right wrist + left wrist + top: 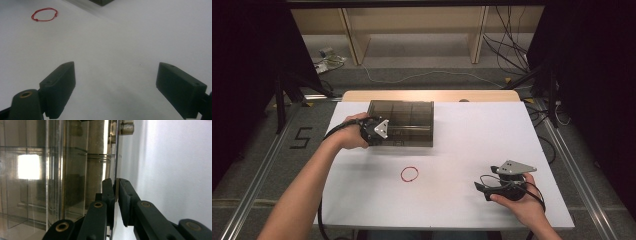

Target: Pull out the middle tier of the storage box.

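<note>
White covering lies across the desk (462, 135), with a bare wooden strip along its far edge and a grey floor, loose cables and wooden shelving beyond. Near the far left corner of the white area sits a smoky transparent box (404, 122), low and rectangular, divided inside into compartments. The person's left forearm reaches in from the near left, and the left gripper (379, 131) sits at the box's left near corner. In the left gripper view, its two black jaws are pinched narrowly on a thin clear edge panel (116, 170) of the box, one pad on each face, with the compartments showing through the tinted plastic to one side and the white desk to the other. A small red string loop (410, 173) lies flat near the middle of the desk, well apart from the box and both grippers. The right gripper (484, 189) rests near the near right corner, held in the right hand, its jaws spread wide over bare white surface with nothing between them.
</note>
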### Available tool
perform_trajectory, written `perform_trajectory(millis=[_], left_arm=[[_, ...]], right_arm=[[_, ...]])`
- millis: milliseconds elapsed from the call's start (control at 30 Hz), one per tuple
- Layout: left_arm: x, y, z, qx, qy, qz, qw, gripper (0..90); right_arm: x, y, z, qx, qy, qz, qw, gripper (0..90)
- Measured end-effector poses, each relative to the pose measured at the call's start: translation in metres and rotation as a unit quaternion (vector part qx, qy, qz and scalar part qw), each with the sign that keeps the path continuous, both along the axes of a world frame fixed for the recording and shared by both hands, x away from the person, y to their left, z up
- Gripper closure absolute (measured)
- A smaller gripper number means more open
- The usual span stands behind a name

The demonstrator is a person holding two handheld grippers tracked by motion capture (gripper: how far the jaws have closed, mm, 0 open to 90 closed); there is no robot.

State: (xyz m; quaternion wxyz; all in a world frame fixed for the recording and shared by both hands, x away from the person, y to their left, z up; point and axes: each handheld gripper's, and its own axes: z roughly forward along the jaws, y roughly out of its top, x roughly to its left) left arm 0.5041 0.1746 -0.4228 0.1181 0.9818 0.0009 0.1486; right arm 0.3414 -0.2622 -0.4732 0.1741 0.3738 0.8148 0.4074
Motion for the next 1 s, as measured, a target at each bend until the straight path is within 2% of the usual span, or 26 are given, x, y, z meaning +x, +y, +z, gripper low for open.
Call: perform_trajectory(millis=[233,1000], left_arm=[[-0.003,0.000,0.001,0.000,0.007,-0.005,1.0000,83.7],[-0.011,0.001,0.004,-0.004,0.005,-0.014,0.9999,83.5]], right_arm=[[0.000,0.000,0.000,-0.001,0.000,0.001,1.0000,16.6],[0.000,0.001,0.000,-0.002,0.003,0.002,1.0000,16.6]])
